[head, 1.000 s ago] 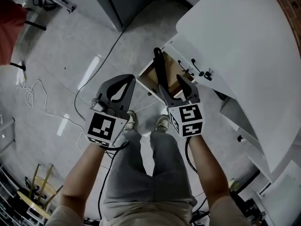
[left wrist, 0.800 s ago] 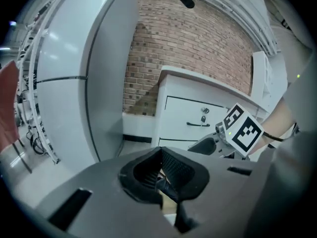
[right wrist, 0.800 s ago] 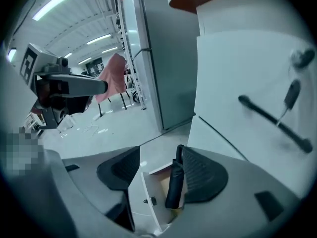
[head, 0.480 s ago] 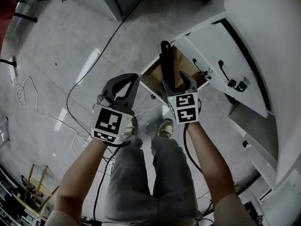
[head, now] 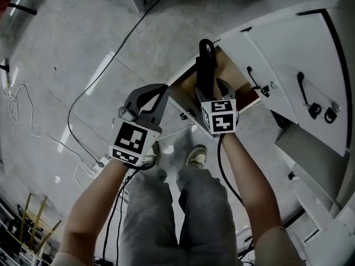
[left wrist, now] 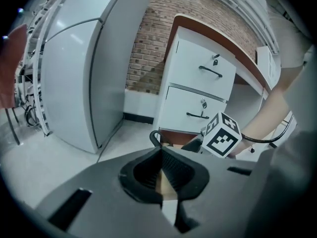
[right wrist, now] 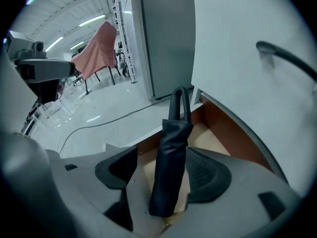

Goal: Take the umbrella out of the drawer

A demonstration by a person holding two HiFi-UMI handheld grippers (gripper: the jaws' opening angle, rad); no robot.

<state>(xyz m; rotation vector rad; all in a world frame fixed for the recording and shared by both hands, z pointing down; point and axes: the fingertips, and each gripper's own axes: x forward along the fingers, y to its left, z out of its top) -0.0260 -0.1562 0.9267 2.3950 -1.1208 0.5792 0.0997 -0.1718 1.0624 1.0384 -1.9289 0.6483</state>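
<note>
A black folded umbrella point(head: 204, 71) stands upright with its loop handle on top and its lower end in the open bottom drawer point(head: 247, 96). My right gripper point(head: 211, 86) straddles it and its jaws are opening. In the right gripper view the umbrella point(right wrist: 171, 157) leans against the right pad point(right wrist: 205, 175), with a gap to the left pad, over the drawer's wooden floor point(right wrist: 208, 133). My left gripper point(head: 161, 89) hangs shut and empty left of the drawer. The left gripper view shows its closed tips point(left wrist: 161, 150) before the drawer point(left wrist: 168, 145).
Above the open drawer is a white cabinet with two shut drawers with black handles point(left wrist: 210, 72). A grey cupboard point(left wrist: 74, 68) stands to its left. A cable point(head: 111, 54) runs over the floor. The person's feet point(head: 197, 155) stand just before the drawer. A red cloth point(right wrist: 99, 48) hangs further back.
Both grippers have sunk toward the floor. The right one has brought the umbrella down into the drawer, and its jaws stand wider than before.
</note>
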